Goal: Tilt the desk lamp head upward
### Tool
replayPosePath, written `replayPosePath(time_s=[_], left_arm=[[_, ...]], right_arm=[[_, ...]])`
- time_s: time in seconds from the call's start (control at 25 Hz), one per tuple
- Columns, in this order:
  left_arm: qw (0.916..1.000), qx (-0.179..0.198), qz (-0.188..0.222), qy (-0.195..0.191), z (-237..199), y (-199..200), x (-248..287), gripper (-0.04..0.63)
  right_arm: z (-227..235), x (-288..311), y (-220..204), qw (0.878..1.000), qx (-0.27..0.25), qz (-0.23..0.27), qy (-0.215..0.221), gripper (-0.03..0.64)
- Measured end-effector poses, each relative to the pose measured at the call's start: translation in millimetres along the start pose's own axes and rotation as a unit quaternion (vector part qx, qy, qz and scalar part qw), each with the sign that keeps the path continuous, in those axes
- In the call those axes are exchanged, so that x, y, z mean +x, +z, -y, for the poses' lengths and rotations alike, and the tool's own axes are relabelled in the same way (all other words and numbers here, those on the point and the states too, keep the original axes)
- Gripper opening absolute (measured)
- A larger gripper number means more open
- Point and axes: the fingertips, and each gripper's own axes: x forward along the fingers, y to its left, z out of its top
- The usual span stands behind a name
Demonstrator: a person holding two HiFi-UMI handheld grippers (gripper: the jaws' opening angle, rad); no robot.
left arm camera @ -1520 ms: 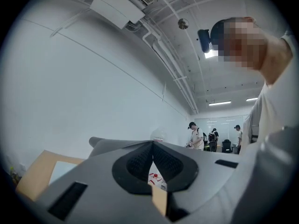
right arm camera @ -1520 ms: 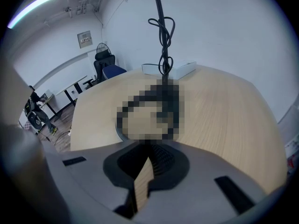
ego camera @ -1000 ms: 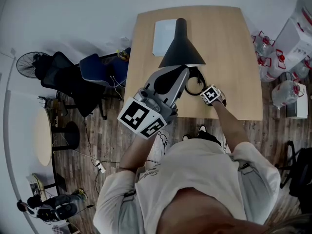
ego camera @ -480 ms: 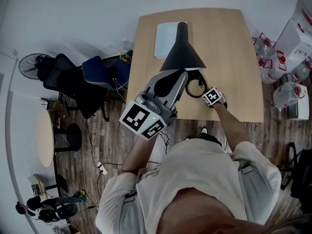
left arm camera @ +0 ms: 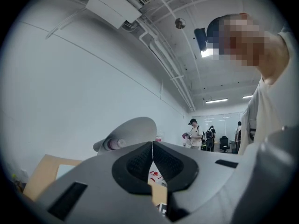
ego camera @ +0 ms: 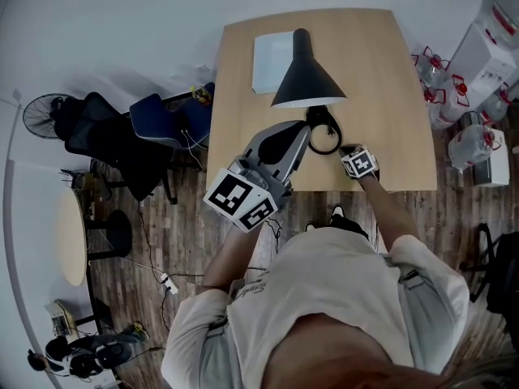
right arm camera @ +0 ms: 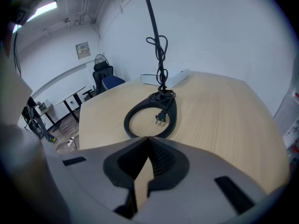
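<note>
The black desk lamp stands on the wooden table; its cone shade hangs above its ring base. My left gripper is raised just in front of the shade's lower rim, jaws shut and empty. In the left gripper view the gripper points upward, and the lamp shade with its bulb shows just behind the jaws. My right gripper rests low near the table's front edge, right of the base. In the right gripper view the gripper is shut, with the ring base, plug and cord-wrapped stem just ahead.
A white flat box lies at the table's back left, behind the lamp. Office chairs and a fan stand left of the table. Water jugs crowd the floor on the right. Other people stand far off.
My left gripper's tip has drawn slightly back from the shade's rim, and more of the ring base shows. The right gripper has hardly moved.
</note>
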Motion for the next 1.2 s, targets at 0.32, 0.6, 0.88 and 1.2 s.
replayPosePath(time_s=[0.32,0.6,0.88,1.2], left_arm=[[0.9993,-0.019,-0.020,-0.026,-1,-41,-29,0.015],[0.9976,-0.034,-0.049,-0.035,3,-79,-44,0.016],[0.9953,-0.025,-0.093,-0.015,1,-123,-65,0.017],[0.9948,-0.018,-0.100,-0.007,37,-129,-66,0.017]], right_arm=[[-49,-81,-2,0.999,0.013,0.043,0.024,-0.005],[-80,-163,22,0.990,0.043,0.132,-0.013,-0.005],[-124,-234,73,0.974,0.030,0.223,-0.038,-0.005],[-145,-303,122,0.951,-0.059,0.299,-0.053,-0.004]])
